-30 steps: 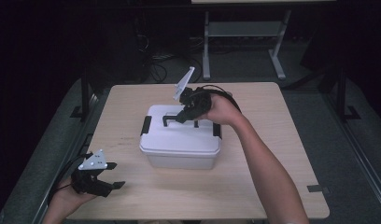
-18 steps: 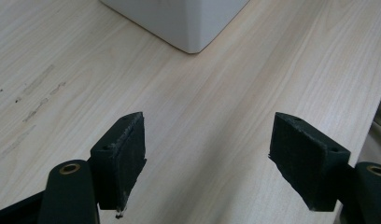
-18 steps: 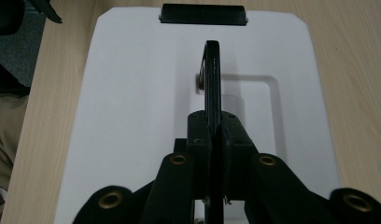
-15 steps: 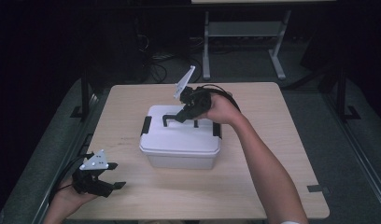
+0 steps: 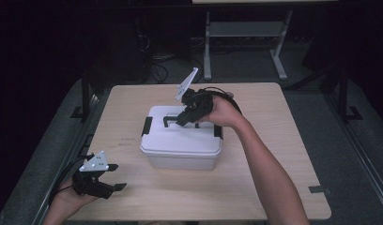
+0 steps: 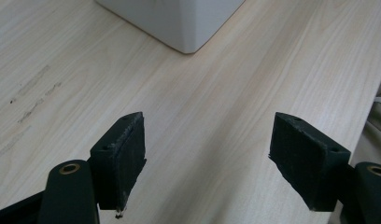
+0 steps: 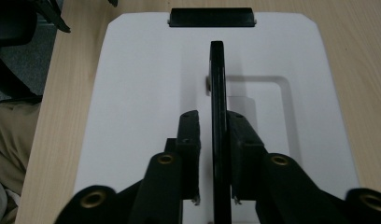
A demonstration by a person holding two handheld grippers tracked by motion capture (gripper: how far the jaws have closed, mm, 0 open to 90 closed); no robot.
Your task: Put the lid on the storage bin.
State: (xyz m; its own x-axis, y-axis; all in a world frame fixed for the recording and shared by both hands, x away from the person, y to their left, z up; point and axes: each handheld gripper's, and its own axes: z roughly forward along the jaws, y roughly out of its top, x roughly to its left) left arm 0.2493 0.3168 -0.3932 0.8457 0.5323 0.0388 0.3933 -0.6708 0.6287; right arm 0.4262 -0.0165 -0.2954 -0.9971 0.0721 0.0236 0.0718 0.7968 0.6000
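A white lidded box [image 5: 180, 140] stands in the middle of the wooden table [image 5: 274, 140]. Its black carry handle [image 5: 173, 119] stands upright on the lid. My right gripper [image 5: 182, 121] reaches over the lid from the right and straddles that handle [image 7: 217, 93]. Its jaws have just been opening: the left pad [image 7: 189, 135] stands off the handle with a visible gap, and the right pad sits close beside it. My left gripper [image 5: 117, 177] rests low at the table's front left, open, with bare wood between its pads [image 6: 123, 154].
A black latch [image 7: 211, 17] clips the lid's far end, and another [image 5: 146, 126] sits on the box's left end. The box corner [image 6: 179, 23] lies ahead of the left gripper. A metal stand [image 5: 246, 33] is on the dark floor behind the table.
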